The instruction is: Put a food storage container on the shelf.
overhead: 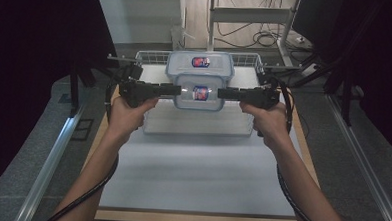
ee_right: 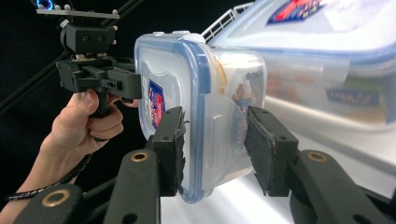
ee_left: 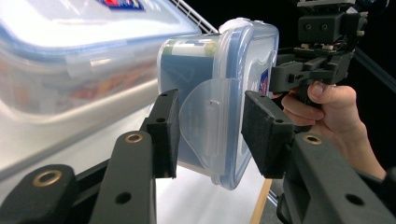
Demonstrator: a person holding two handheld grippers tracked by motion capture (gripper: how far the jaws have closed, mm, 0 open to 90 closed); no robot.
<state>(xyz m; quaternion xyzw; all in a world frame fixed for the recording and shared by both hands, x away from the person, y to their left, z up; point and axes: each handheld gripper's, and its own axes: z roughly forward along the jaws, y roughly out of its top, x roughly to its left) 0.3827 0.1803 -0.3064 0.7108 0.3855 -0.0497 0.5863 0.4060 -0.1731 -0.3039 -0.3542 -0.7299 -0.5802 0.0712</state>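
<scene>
Small container (overhead: 200,92): clear box with blue-rimmed lid, held in the air just in front of the large container, above the wire basket.
Large container (overhead: 200,63): same make, lid on, resting in the basket.
Wire basket (overhead: 149,55): white, on the tabletop (overhead: 196,175).
Left tongs (overhead: 180,90): closed on the small container's left end, pads astride its side latch (ee_left: 205,121).
Right tongs (overhead: 219,93): closed on the small container's right end, pads on lid and body.
</scene>
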